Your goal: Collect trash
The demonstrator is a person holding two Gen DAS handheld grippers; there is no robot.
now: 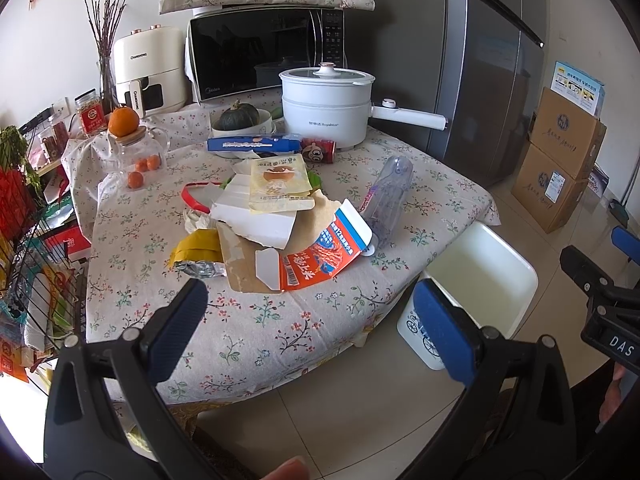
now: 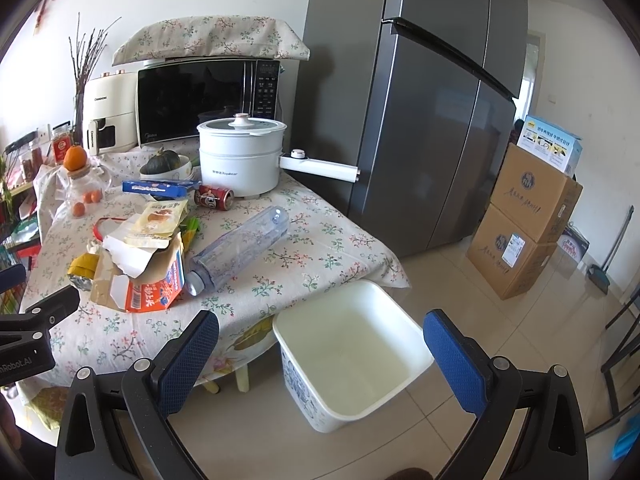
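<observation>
A pile of trash lies on the floral tablecloth (image 1: 256, 320): an orange carton (image 1: 324, 256), torn white box (image 1: 256, 224), yellow snack pouch (image 1: 278, 184), yellow wrapper (image 1: 196, 246), clear plastic bottle (image 1: 390, 196), red can (image 1: 318, 150) and blue box (image 1: 252, 144). The carton (image 2: 154, 292), bottle (image 2: 240, 250) and can (image 2: 214, 197) also show in the right wrist view. A white bin (image 2: 352, 354) stands on the floor beside the table; it also shows in the left wrist view (image 1: 476, 284). My left gripper (image 1: 312, 320) is open above the table's near edge. My right gripper (image 2: 320, 354) is open above the bin.
A white electric pot (image 1: 326, 106), microwave (image 1: 264, 52), air fryer (image 1: 150, 72), squash in a bowl (image 1: 238, 118) and glass teapot with an orange (image 1: 134, 148) stand at the table's back. A grey fridge (image 2: 420, 100) and cardboard boxes (image 2: 524, 220) stand right. A wire rack (image 1: 28, 260) is left.
</observation>
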